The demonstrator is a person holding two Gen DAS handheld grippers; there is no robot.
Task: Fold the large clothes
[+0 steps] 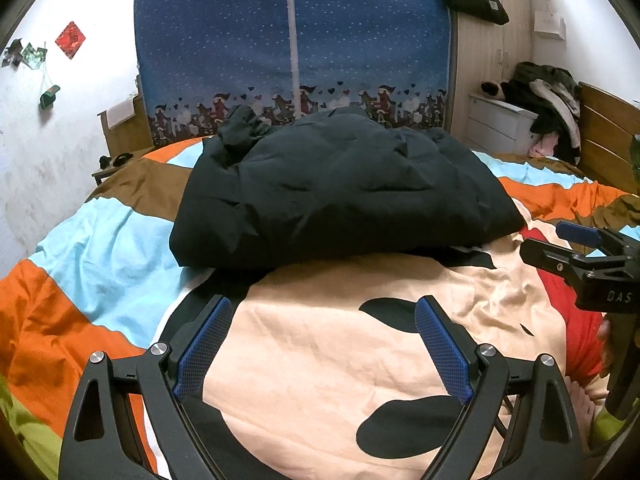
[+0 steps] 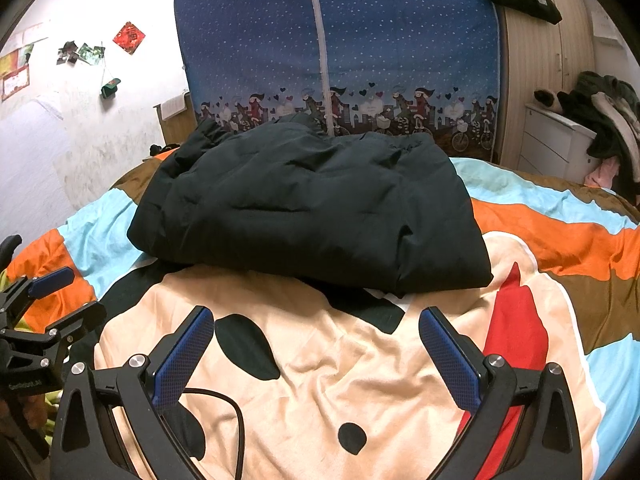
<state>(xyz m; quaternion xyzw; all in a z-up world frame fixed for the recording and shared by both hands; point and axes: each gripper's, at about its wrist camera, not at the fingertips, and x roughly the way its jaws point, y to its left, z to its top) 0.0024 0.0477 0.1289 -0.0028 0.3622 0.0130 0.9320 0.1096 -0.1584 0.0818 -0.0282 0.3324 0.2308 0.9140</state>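
A black padded jacket (image 1: 340, 192) lies folded into a thick bundle on the bed's colourful quilt (image 1: 96, 240), past both grippers. It also shows in the right wrist view (image 2: 312, 208). My left gripper (image 1: 322, 316) is open and empty, hovering over the quilt's beige patch short of the jacket's near edge. My right gripper (image 2: 316, 326) is open and empty, also short of the near edge. The right gripper shows at the right of the left wrist view (image 1: 560, 248), and the left gripper at the left of the right wrist view (image 2: 68, 292).
A blue fabric wardrobe (image 1: 292, 48) stands behind the bed. A white drawer unit (image 1: 500, 120) with piled clothes (image 1: 552, 100) sits at the back right, next to a wooden headboard (image 1: 608, 136). A black cable (image 2: 236, 420) hangs by my right gripper.
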